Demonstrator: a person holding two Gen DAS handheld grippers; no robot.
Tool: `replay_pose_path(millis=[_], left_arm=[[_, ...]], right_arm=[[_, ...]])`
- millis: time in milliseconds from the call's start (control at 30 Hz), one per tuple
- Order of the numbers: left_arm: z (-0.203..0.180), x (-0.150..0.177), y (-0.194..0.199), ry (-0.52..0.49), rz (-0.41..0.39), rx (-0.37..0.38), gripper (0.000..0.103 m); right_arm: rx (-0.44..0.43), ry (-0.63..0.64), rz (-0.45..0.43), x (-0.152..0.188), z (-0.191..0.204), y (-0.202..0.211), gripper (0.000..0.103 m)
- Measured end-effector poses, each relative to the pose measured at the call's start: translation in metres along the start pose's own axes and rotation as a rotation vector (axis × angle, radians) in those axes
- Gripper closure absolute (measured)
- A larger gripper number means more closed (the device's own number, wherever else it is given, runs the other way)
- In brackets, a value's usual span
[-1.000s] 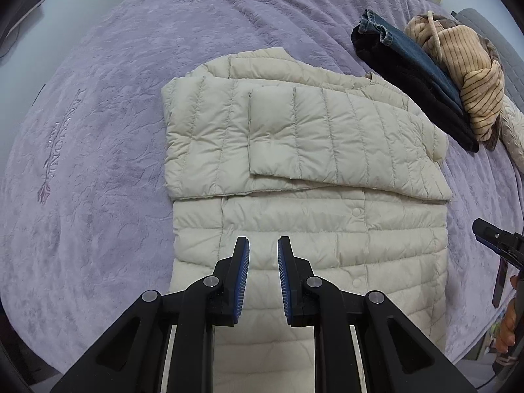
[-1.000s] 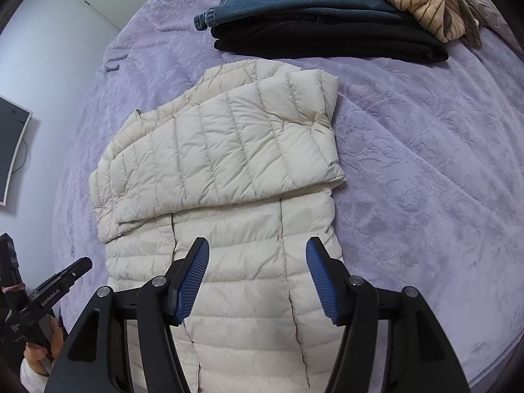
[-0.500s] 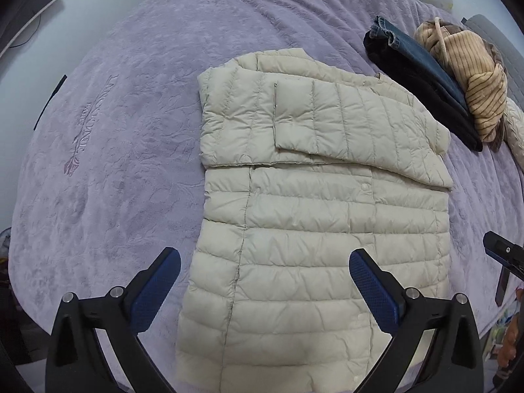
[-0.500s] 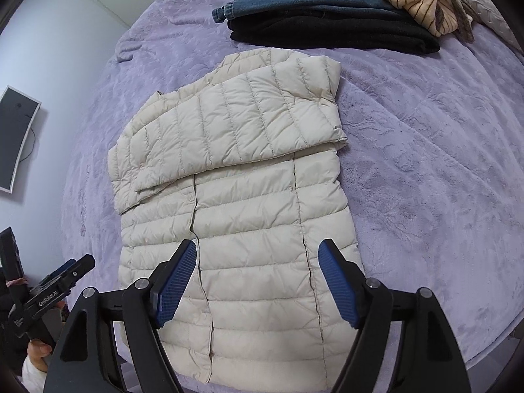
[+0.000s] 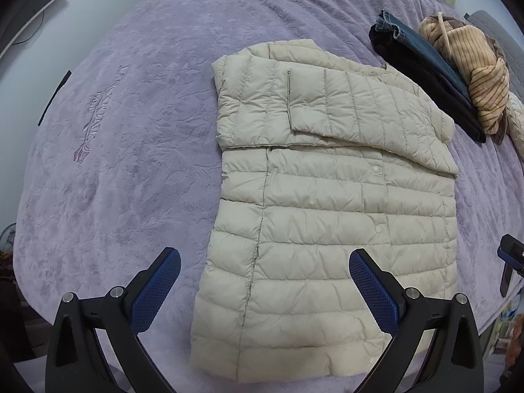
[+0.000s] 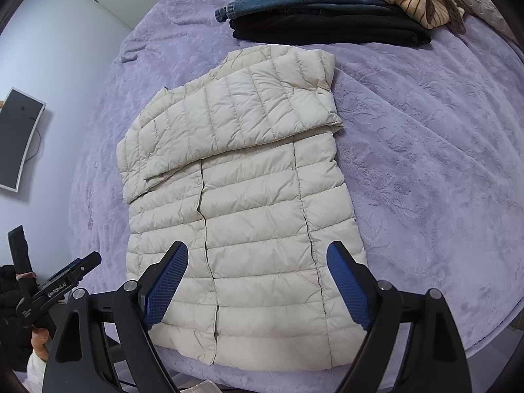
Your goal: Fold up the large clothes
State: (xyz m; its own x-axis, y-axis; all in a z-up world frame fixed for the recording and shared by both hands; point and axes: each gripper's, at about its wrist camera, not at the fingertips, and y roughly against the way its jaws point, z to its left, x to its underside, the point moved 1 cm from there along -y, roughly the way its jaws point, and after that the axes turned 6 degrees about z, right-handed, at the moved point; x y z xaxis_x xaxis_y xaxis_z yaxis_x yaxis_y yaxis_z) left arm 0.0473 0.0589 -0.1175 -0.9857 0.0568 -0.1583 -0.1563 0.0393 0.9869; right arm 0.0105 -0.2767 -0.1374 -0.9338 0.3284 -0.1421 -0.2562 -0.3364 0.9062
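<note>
While nothing is gripped:
Jacket [image 5: 327, 216]: laid mid-frame on bed [image 5: 131, 163], sleeves folded across.
Left gripper [image 5: 265, 291]: fingers spread wide.
Right gripper [image 6: 257, 281]: fingers opening, empty.

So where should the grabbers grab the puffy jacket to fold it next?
Probably the bottom hem of the puffy jacket, one corner per gripper, coming from the near edge. Its sleeves are already folded across the chest, and the hem lies flat and free just under the open left gripper and the right gripper, whose jaws are opening.

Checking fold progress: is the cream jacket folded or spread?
Partly folded: the cream jacket has both sleeves laid across its chest; its lower body lies flat.
</note>
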Motion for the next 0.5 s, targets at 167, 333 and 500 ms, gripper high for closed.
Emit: replay_pose_path(millis=[167, 333, 500], left_arm=[[0.003, 0.008, -0.005, -0.005, 0.018, -0.004, 0.000], [0.007, 0.014, -0.011, -0.004, 0.044, -0.008, 0.000], [0.013, 0.024, -0.024, -0.020, 0.078, -0.009, 0.000]], right_arm=[[-0.021, -0.021, -0.027, 0.008, -0.005, 0.002, 0.014], [-0.035, -0.050, 0.023, 0.013, -0.011, -0.004, 0.014], [-0.028, -0.079, 0.105, 0.020, -0.021, -0.016, 0.014]])
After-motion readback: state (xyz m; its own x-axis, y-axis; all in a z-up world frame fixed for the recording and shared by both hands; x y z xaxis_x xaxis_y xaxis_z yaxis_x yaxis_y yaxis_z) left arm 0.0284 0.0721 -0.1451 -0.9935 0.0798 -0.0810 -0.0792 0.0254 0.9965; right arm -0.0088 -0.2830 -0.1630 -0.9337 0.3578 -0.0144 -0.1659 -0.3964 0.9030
